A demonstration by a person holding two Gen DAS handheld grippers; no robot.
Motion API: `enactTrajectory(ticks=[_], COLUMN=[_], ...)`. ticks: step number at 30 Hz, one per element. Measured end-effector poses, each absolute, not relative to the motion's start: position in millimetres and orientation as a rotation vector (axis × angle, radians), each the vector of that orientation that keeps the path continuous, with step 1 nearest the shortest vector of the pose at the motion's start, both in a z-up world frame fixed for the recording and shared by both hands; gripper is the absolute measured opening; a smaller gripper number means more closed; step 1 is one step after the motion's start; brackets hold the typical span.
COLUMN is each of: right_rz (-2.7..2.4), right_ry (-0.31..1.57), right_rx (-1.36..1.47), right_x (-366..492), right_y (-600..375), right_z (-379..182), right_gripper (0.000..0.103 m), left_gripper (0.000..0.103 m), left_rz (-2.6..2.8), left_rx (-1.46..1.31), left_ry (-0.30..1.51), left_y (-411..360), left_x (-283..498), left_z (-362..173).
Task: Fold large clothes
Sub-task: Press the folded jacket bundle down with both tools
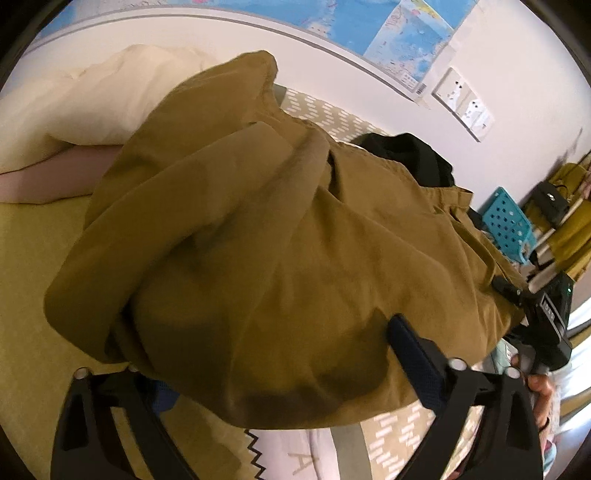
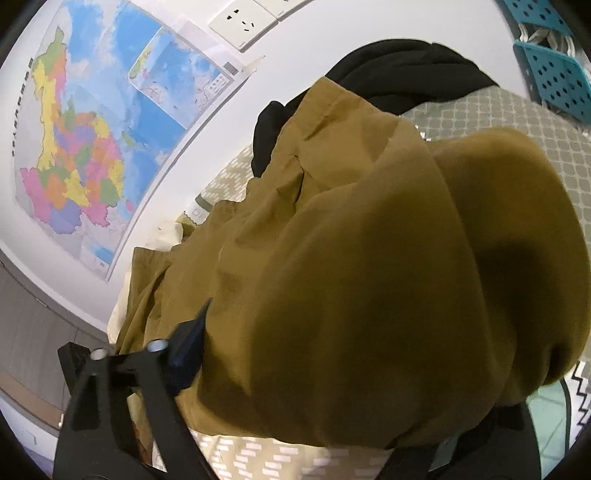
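Observation:
A large mustard-brown garment [image 1: 280, 236] hangs bunched over the bed and fills both views; it also shows in the right wrist view [image 2: 369, 277]. My left gripper [image 1: 280, 373] is shut on its lower fold, with cloth bulging between the wide-set fingers [image 1: 417, 354]. My right gripper [image 2: 369, 387] is shut on the other end of the same garment; one blue-padded finger [image 2: 188, 347] shows at the left, the other is hidden under cloth. The right gripper body also shows in the left wrist view [image 1: 546, 325].
A black garment [image 2: 402, 77] lies on the patterned bedspread [image 2: 535, 122] behind. A cream pillow [image 1: 92, 107] and yellow sheet [image 1: 33, 332] lie left. A wall map [image 2: 92, 129], sockets [image 2: 242, 22] and a teal perforated basket [image 1: 506, 221] lie beyond.

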State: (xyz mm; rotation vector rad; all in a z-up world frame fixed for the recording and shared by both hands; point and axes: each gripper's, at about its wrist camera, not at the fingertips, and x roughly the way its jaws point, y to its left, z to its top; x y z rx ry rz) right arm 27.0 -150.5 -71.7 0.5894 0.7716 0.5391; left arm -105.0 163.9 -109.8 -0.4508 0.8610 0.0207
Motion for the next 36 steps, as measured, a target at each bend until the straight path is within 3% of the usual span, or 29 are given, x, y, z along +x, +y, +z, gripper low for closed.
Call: enactTrajectory(ticks=[2,4,7,9,12,14,19,21,26,31,32,34,36], right_rz=[0.553,0.557,0.574,0.576,0.563,0.559,0.554,0.548,0.553,0.582,0.582,0.576,0.57], right_ry=[0.768,0.767,0.777,0.78,0.778,0.774,0.775,0.78,0.786,0.787,0.789,0.792,0.791], right_rx=[0.588,0.587,0.604,0.595,0.566,0.562,0.549,0.535,0.543,0.529,0.528,0.521,0.522], right_x=[25.4,25.1,27.5,28.9,29.7,30.5,32.8,33.3,34.3,38.0,38.5,39.3,39.5], right_y=[-151.0,-150.7,-149.7,-145.8,-139.7,-137.7,-135.4,-135.2,-137.4,-134.1,-132.5,-130.5,-131.7], right_z=[-72.6,-73.1,-73.1,-71.4,-70.3,-70.0,-69.8,-70.2,-72.0,-70.3,-69.6,-68.9,-69.7], right_gripper=[0.072,0.072,0.081,0.086,0.089,0.09,0.09,0.082,0.076,0.085,0.088,0.087,0.076], left_gripper=[0.066,0.061,0.063,0.07,0.081,0.082,0.08,0.078,0.069,0.072,0.077,0.08,0.079], left_rz=[0.052,0.05,0.049,0.042,0.027,0.046,0.065,0.069,0.073,0.027,0.016,0.012,0.026], left_rx=[-0.434,-0.39,-0.39,-0.407,-0.43,-0.398,-0.4,-0.406,-0.388,-0.408,-0.412,-0.411,-0.403], left_ry=[0.843,0.821,0.842,0.849,0.839,0.84,0.846,0.85,0.85,0.859,0.861,0.86,0.858], left_y=[163.9,161.7,163.7,167.2,168.1,160.8,158.0,158.3,156.8,162.5,162.9,160.3,157.1], left_x=[-107.7,-108.3,-102.9,-99.1,-94.9,-91.5,-87.0,-86.3,-84.2,-79.6,-79.0,-76.5,-74.8], left_z=[-105.4,-100.1,-102.0,-106.2,-112.1,-112.4,-112.6,-112.5,-109.5,-112.9,-113.2,-113.7,-113.8])
